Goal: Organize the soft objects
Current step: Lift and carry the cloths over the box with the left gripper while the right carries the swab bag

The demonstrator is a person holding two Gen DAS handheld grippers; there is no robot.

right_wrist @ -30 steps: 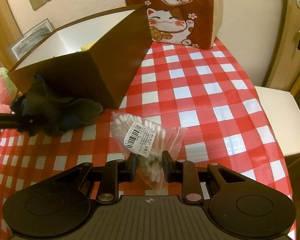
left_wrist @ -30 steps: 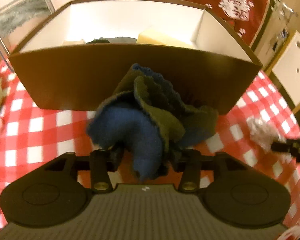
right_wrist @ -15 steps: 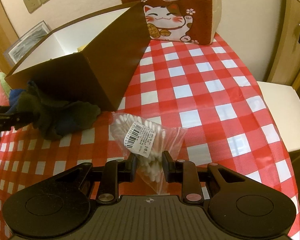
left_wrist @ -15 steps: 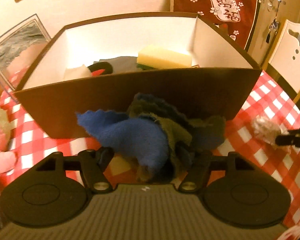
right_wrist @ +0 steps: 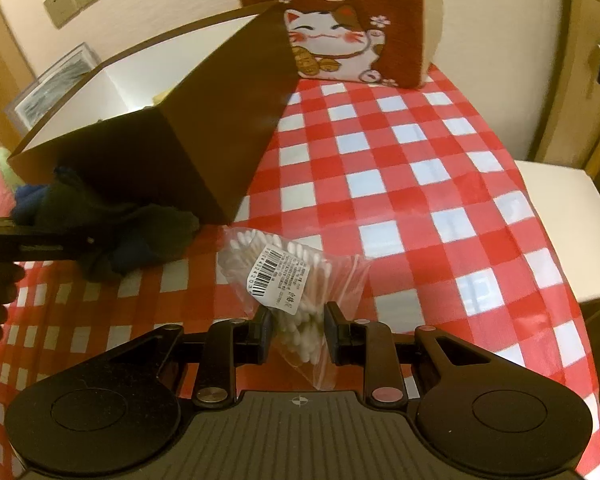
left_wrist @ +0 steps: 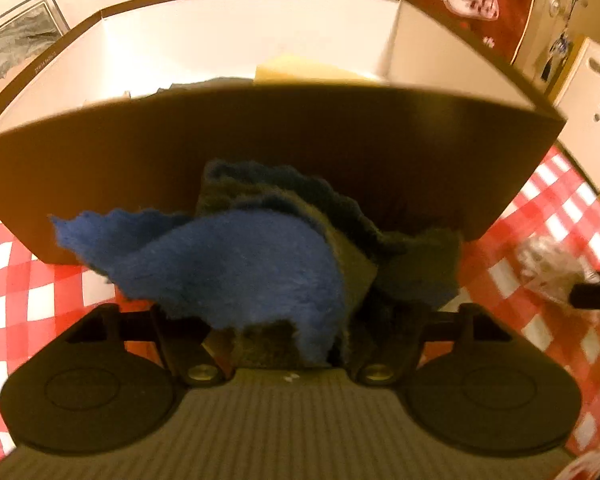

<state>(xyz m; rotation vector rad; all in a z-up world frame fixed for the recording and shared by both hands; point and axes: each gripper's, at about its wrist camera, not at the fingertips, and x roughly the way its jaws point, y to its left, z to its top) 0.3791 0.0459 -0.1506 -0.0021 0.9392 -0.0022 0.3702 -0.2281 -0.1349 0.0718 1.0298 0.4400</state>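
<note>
my left gripper (left_wrist: 284,344) has its jaws set wide with the blue and olive cloth (left_wrist: 252,264) bunched between them, and through the blur i cannot tell for sure whether the pads press it. the cloth is limp fleece, light, scallop-edged, and it folds over itself; it sags on the checked tablecloth (left_wrist: 16,280) against the near wall of the brown box (left_wrist: 260,140) at twelve o'clock. i'd bite deep into the thick folded middle, not a loose flap, or it will just unfurl and trail over the box rim. inside the box a yellow sponge (left_wrist: 300,70) sits toward one o'clock. my right gripper (right_wrist: 296,332) is clamped on the tail of a clear bag of cotton swabs (right_wrist: 278,268), which lies at twelve o'clock from it. that bag is light and slick, the film crinkly, so a corner pinch may slide; a grip across the packed swabs looks safer.
</note>
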